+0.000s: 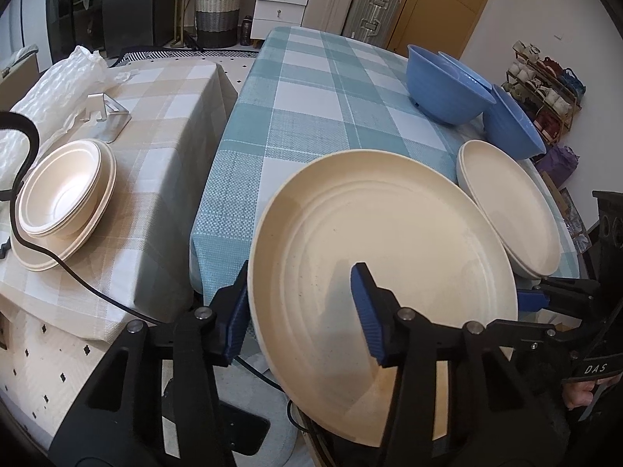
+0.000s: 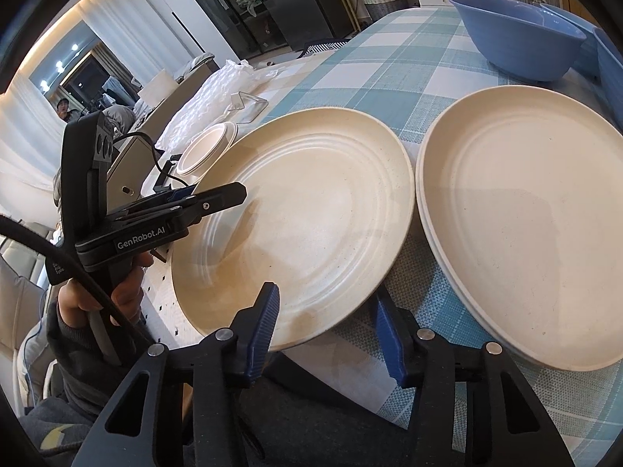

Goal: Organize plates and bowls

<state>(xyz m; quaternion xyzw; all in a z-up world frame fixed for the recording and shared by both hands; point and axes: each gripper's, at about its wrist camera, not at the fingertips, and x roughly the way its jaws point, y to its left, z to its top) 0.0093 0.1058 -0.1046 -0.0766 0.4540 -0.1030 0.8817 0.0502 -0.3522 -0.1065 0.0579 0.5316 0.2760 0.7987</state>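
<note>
Left tool [image 1: 300,311] straddles the left rim of a cream plate [image 1: 389,257], one blue pad under the edge and one on the upper face; whether the pads press cannot be told. Right tool [image 2: 327,330] brackets the same plate [image 2: 303,225] at its near rim, jaws partly closed, one pad on the face and one beyond the edge, contact likewise uncertain. This plate lies tilted, overhanging the near edge of the blue-checked tabletop [image 1: 311,89]. Just beside it, on the right, rests a stack of cream plates [image 2: 525,241]. Farther back stand blue bowls [image 1: 447,85]. On the beige-checked tabletop [image 1: 163,124] to the left, well apart, a stack of cream bowls and plates [image 1: 66,202] sits near a metal stand [image 1: 109,116] and bubble wrap [image 1: 58,93].
</note>
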